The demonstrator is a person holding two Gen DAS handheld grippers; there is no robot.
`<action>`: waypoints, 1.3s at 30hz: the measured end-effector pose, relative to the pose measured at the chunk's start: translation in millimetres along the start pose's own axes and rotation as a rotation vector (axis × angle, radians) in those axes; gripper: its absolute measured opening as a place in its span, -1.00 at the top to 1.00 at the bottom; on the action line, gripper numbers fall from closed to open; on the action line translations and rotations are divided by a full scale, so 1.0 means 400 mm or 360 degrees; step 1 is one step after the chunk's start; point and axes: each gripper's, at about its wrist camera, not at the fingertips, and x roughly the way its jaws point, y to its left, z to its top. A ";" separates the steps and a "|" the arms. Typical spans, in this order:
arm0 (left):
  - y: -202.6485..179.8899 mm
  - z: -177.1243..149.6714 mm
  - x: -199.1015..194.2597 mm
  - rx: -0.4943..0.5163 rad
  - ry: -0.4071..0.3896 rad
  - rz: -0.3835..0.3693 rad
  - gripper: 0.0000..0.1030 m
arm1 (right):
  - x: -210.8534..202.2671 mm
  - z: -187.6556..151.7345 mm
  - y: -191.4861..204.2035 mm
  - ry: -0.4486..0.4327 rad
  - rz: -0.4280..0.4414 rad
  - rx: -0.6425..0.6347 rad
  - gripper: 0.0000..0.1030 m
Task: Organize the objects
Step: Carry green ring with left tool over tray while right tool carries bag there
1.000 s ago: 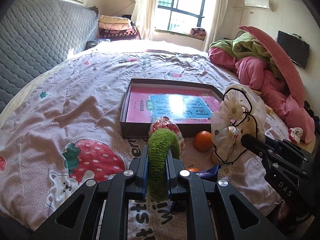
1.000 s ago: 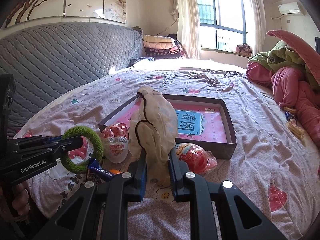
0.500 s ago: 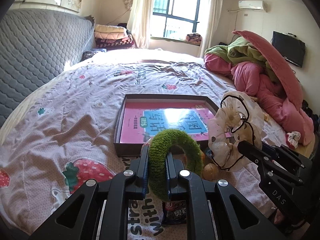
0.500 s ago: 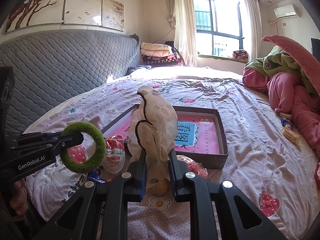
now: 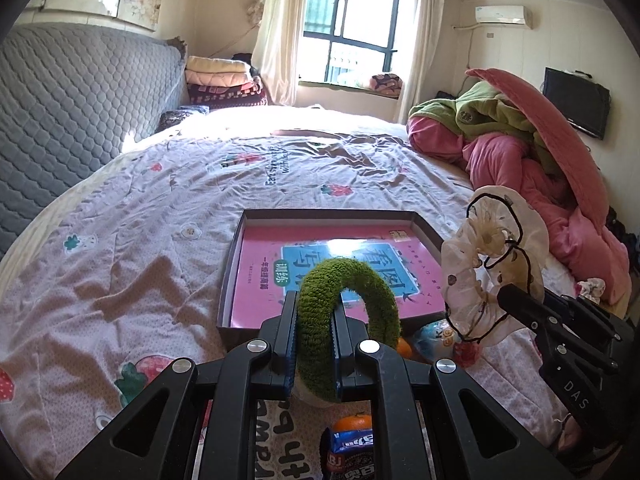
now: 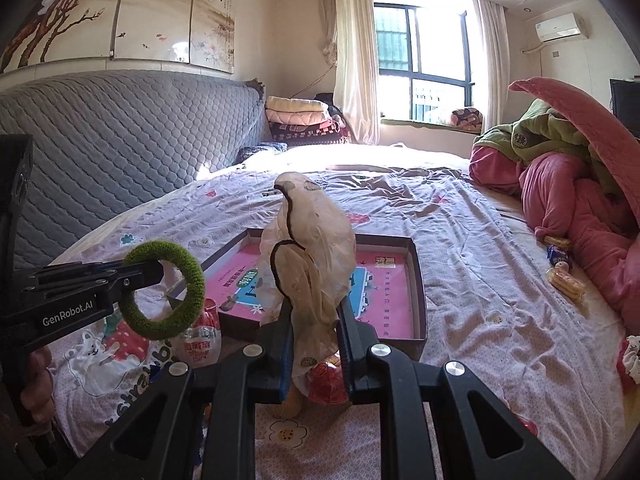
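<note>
Left gripper [image 5: 314, 312] pinches a green fuzzy ring [image 5: 348, 320], held up over the near edge of the shallow box [image 5: 328, 216]. Right gripper [image 6: 314, 320] clamps a cream scrunchie [image 6: 312, 248], also raised just before the box. Pink booklet [image 5: 280, 256] lies inside the box. On the bedsheet [image 5: 120, 216] below: orange [image 5: 352, 424], snack packets [image 5: 348, 444], red-white egg toy [image 6: 200, 340]. Pink quilt pile [image 6: 580, 200] far right.

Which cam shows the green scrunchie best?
Right wrist: the green scrunchie appears side-on as a full open ring, clamped in the left gripper. Left wrist sees it edge-on, its lower part hidden between the fingers.
</note>
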 end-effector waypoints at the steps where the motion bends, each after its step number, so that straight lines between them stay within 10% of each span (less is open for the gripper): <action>1: 0.004 0.003 0.004 -0.0005 -0.0003 0.0000 0.74 | 0.003 0.004 -0.004 -0.0002 -0.0005 0.0003 0.62; 39: 0.105 0.071 0.295 -0.0056 0.0196 0.0069 0.74 | 0.220 0.041 -0.104 0.0141 -0.0033 0.0025 0.60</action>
